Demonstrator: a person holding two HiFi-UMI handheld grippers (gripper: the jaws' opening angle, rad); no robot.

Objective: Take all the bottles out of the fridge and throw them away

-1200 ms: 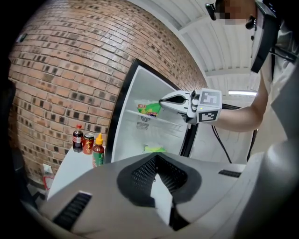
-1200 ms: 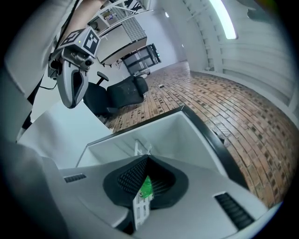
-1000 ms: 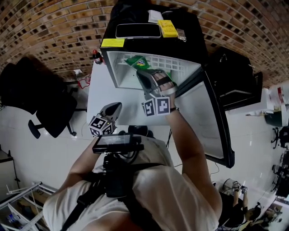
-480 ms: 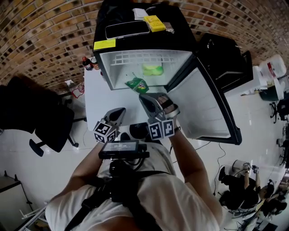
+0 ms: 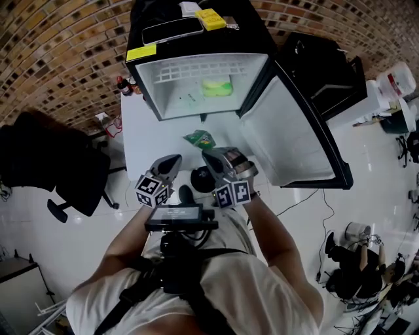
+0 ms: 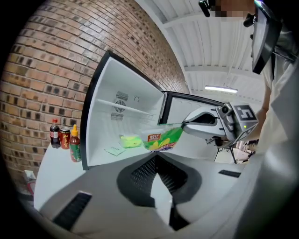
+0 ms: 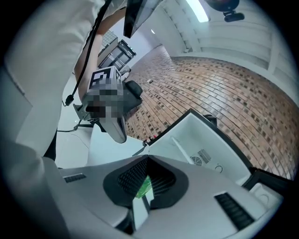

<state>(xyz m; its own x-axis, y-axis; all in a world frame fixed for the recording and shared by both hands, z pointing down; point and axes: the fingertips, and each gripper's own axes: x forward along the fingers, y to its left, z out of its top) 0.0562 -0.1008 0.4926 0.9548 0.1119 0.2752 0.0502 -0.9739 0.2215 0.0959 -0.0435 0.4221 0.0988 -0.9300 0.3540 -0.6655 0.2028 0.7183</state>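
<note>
- Right gripper (image 7: pixel 146 158): jaws pressed together on a corner of a green packet (image 7: pixel 144 187); only a sliver of green shows in the right gripper view.
- Green packet, left gripper view (image 6: pixel 161 138): hangs whole from the right gripper's tip (image 6: pixel 183 124), with a red label and yellow print, in front of the fridge's open mouth.
- Same packet, head view (image 5: pixel 199 138): held over the white table (image 5: pixel 147 141), near its front edge and clear of the fridge (image 5: pixel 171 91).
- Left gripper (image 6: pixel 157 158): jaws closed together with nothing between them; in the head view (image 5: pixel 176 159) it is just left of the right gripper (image 5: pixel 208 154).
- Fridge: stands at the table's far edge, door (image 5: pixel 288 131) swung wide to the right. Inside lie a yellow-green pack (image 5: pixel 216 86) and a small card (image 5: pixel 191 98).
- Bottles: dark bottle with red cap (image 6: pixel 55 133), red can (image 6: pixel 64 137) and green bottle with yellow cap (image 6: pixel 74 145) stand on the table against the fridge's left outer wall, by the table's far left corner. The head view shows them only as a small cluster (image 5: pixel 124 85).
- Head view alone: a dark flat device (image 5: pixel 173 29) and a yellow item (image 5: pixel 211 18) on the fridge top.
</note>
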